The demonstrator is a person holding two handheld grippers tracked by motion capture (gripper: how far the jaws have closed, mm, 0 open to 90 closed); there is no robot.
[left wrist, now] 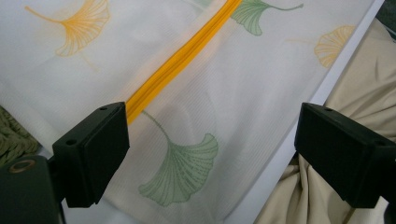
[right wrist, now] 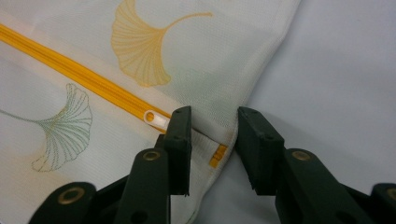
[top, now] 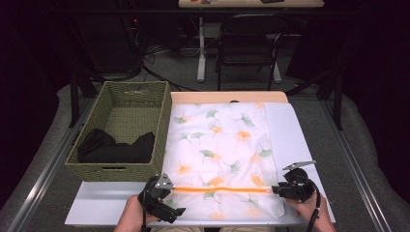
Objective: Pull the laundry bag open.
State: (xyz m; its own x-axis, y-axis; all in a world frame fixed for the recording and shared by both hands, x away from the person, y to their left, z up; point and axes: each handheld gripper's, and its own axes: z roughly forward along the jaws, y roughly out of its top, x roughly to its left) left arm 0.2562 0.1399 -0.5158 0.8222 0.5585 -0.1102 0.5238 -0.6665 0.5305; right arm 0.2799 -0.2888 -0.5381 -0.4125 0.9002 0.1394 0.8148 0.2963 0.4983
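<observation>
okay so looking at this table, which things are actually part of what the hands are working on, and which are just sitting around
In the job:
laundry bag with the leaf print
orange zipper and its white pull tab
left gripper, open by the zipper's left end
right gripper, fingers either side of the bag's edge by the pull tab

Lying about:
woven basket
black cloth inside it
chair behind the table
</observation>
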